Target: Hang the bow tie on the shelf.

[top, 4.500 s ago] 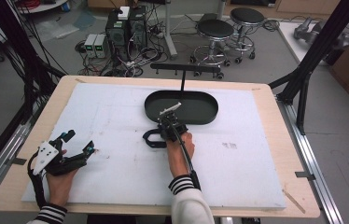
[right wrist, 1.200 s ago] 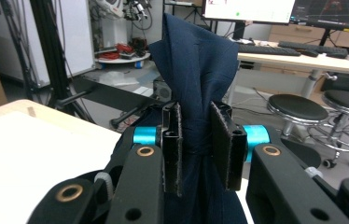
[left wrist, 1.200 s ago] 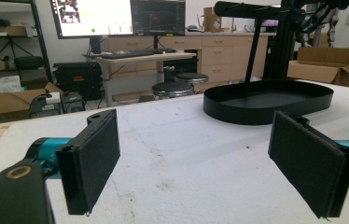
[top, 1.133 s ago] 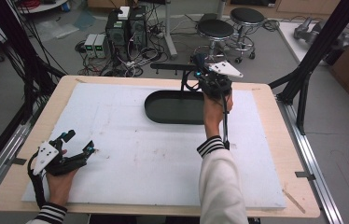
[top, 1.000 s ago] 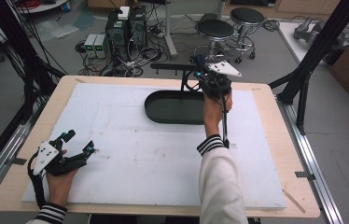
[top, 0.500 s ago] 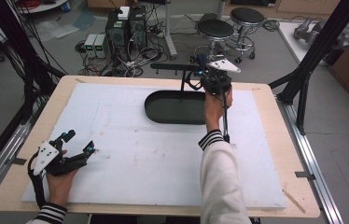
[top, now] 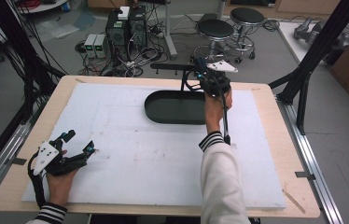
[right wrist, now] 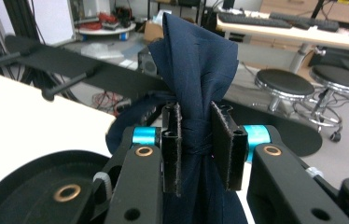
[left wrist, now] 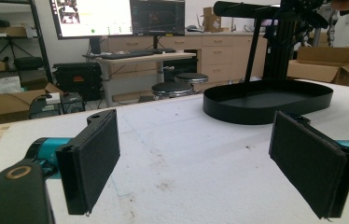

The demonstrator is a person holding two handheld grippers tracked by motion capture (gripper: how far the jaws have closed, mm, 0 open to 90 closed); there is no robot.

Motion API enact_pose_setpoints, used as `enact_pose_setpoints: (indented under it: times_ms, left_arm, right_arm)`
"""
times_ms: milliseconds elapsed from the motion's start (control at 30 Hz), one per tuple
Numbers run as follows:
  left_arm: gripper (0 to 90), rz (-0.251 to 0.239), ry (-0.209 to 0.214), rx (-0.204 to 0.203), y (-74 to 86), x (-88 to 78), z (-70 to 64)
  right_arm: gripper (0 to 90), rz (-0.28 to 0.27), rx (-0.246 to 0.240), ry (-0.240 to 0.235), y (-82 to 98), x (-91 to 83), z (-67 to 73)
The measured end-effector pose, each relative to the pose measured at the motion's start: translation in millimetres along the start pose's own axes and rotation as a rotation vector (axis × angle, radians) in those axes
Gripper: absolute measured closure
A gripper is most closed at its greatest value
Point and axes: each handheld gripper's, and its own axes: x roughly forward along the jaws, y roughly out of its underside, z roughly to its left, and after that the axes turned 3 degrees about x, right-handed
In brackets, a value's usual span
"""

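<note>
Up in the top centre of the high view, the right gripper [top: 199, 74] is held above the far rim of the black oval tray [top: 163, 109], close to the black T-shaped stand [top: 175, 68] that rises from the tray. From that gripper's own view, its jaws are clamped on a bunched navy-blue cloth [right wrist: 196, 70], the two black pads [right wrist: 171, 147] pinching a gathered neck of fabric, with the loose end standing up above them and more cloth hanging below. The crossbar of the stand runs across the upper left of that frame just behind the cloth; whether fabric and bar touch cannot be told from here. Part of the tray shows at the lower left of the same frame.

At the lower left of the high view, the left gripper [top: 78, 145] lies low over the white foam board [top: 130, 154], well apart from the tray. Its jaws stand wide apart with nothing between them, as the left gripper view confirms: two black pads [left wrist: 95, 158] at either side, bare board between, the tray and stand in the upper right.

Monitors [left wrist: 116, 17] in the upper left of that view carry text and graphs, too small to read. No brand or label is legible on the grippers or the tray.
</note>
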Motion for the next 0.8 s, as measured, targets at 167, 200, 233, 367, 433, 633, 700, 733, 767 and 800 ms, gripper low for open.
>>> enact_pose_setpoints:
  times_ms: [167, 200, 233, 367, 433, 633, 700, 733, 767, 800]
  left_arm:
    - [16.5, -0.001, -0.001, 0.0, 0.0, 0.1, -0.2]
    - [16.5, -0.002, -0.002, 0.0, 0.1, 0.1, -0.3]
    - [16.5, -0.002, -0.001, 0.001, 0.0, 0.1, -0.2]
    - [16.5, -0.003, -0.001, 0.0, 0.1, 0.1, -0.2]
    - [16.5, -0.003, -0.002, 0.0, 0.1, 0.1, -0.2]
    - [16.5, -0.003, -0.002, 0.0, 0.1, 0.1, -0.2]
    - [16.5, -0.003, -0.002, 0.0, 0.1, 0.1, -0.3]
    - [16.5, -0.003, -0.002, 0.001, 0.1, 0.1, -0.3]
    - [16.5, -0.003, -0.002, 0.001, 0.1, 0.1, -0.3]
    - [16.5, -0.002, -0.002, 0.001, 0.0, 0.1, -0.3]
  right_arm:
    - [74.3, 0.023, -0.017, -0.002, 4.2, -1.3, 3.0]
    - [74.3, 0.027, -0.018, -0.001, 4.5, -1.3, 3.5]
    - [74.2, 0.028, -0.014, -0.003, 4.6, -1.2, 4.1]
    - [74.2, 0.021, -0.023, 0.003, 3.8, -1.9, 4.6]
    - [73.7, 0.018, -0.022, 0.006, 3.5, -2.7, 4.0]
    - [73.3, 0.006, -0.017, 0.01, 2.3, -5.1, 3.1]
    - [73.1, -0.001, -0.014, 0.013, 1.7, -5.9, 3.2]
    - [73.1, -0.001, -0.014, 0.013, 1.7, -5.9, 3.2]
    - [72.4, -0.008, -0.015, 0.017, 1.1, -6.9, 3.1]
    - [71.5, -0.007, -0.024, 0.021, 0.9, -7.3, 2.7]
